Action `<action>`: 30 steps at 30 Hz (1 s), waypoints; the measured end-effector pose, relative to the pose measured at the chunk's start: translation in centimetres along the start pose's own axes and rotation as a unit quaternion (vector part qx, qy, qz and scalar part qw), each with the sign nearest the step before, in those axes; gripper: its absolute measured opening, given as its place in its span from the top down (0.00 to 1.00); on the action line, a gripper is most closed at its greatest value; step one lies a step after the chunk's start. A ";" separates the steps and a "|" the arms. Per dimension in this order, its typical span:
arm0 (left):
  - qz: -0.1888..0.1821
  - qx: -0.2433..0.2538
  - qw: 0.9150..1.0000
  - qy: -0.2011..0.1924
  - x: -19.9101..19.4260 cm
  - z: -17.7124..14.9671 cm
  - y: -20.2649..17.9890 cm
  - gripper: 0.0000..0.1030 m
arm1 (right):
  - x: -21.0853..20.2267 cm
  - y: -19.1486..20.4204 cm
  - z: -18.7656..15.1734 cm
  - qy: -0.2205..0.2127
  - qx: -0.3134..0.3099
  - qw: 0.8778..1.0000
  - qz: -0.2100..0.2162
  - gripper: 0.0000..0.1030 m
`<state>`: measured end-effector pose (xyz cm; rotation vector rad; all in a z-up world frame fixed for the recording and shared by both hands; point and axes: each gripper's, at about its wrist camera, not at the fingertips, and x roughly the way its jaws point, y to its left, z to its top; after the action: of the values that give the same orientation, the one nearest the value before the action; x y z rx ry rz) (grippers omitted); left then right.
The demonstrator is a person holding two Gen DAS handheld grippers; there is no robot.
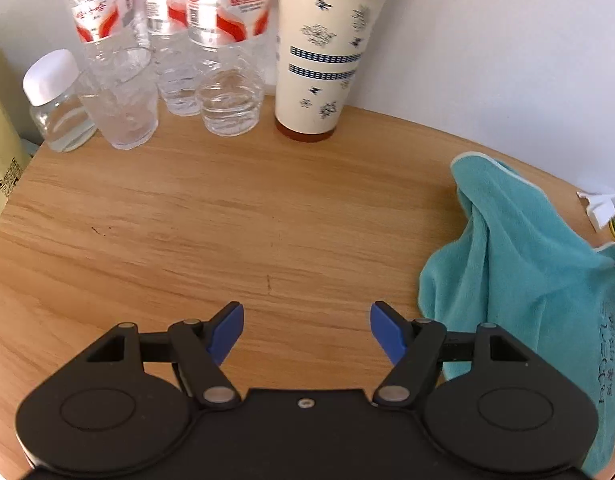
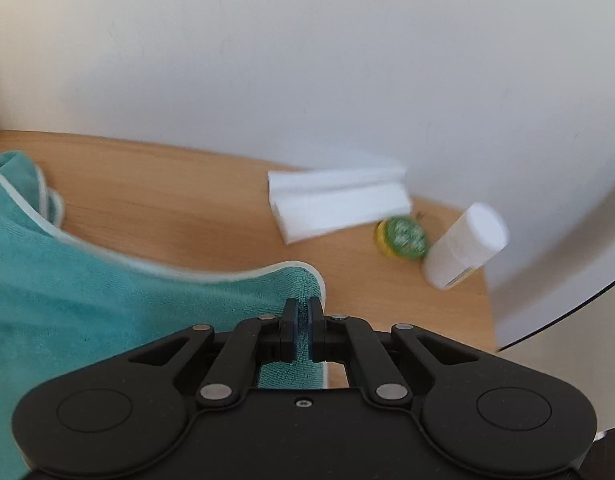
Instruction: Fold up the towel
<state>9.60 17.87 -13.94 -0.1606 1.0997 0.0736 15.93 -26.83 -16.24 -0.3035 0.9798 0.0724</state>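
Note:
A teal towel (image 1: 519, 256) with a pale hem lies bunched at the right side of the round wooden table (image 1: 227, 216). My left gripper (image 1: 306, 330) hovers open over bare wood just left of the towel, nothing between its blue pads. In the right wrist view the same towel (image 2: 87, 288) spreads across the left, lifted and stretched. My right gripper (image 2: 303, 312) is shut on the towel's hemmed corner, cloth pinched between the fingers.
Several clear water bottles (image 1: 223, 60), a small white-capped jar (image 1: 57, 104) and a cream tumbler with a red lid (image 1: 327, 52) stand along the wall. Folded white tissue (image 2: 339, 200), a green-yellow round tin (image 2: 403, 238) and a white tube (image 2: 463, 246) sit at the table's right edge.

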 end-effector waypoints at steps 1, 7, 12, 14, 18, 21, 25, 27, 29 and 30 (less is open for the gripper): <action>-0.006 0.007 1.000 0.002 0.2 0.0 -0.3 0.30 | -0.6 0.3 -0.1 -0.004 -0.004 1.000 -0.004 0.88; -0.054 0.037 0.998 0.014 2.8 0.8 -1.4 0.30 | -4.9 1.9 -1.0 -0.013 0.011 1.000 0.019 0.66; -0.075 0.055 0.995 0.021 5.8 1.9 -2.7 0.30 | -6.1 2.7 -3.3 0.017 0.039 0.998 0.044 0.66; -0.069 0.070 0.995 0.017 6.4 2.1 -3.4 0.30 | -6.0 2.9 -4.1 0.029 0.045 0.998 0.043 0.66; -0.112 0.082 0.990 0.013 6.3 2.1 -3.8 0.30 | -6.4 2.8 -5.9 0.043 0.068 0.996 0.038 0.66; -0.132 0.072 0.989 0.006 5.3 2.4 -3.5 0.30 | -6.6 2.6 -6.5 0.051 0.084 0.994 0.045 0.66; -0.163 0.047 0.986 -0.003 4.5 2.6 -2.9 0.30 | -6.6 2.1 -7.5 0.059 0.088 0.993 0.044 0.66; -0.161 0.059 0.985 0.001 4.9 2.6 -3.5 0.30 | -6.7 1.9 -7.8 0.061 0.091 0.993 0.045 0.66; -0.173 0.061 0.983 0.013 5.8 2.5 -4.4 0.45 | -6.7 1.5 -8.2 0.064 0.097 0.992 0.045 0.66; -0.182 0.061 0.981 0.025 6.2 2.5 -4.9 0.53 | -6.7 1.2 -8.3 0.065 0.101 0.992 0.047 0.66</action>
<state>15.24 13.37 -17.92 -0.2519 1.1069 -0.3270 5.20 -27.53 -15.27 -0.0760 1.1214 0.0380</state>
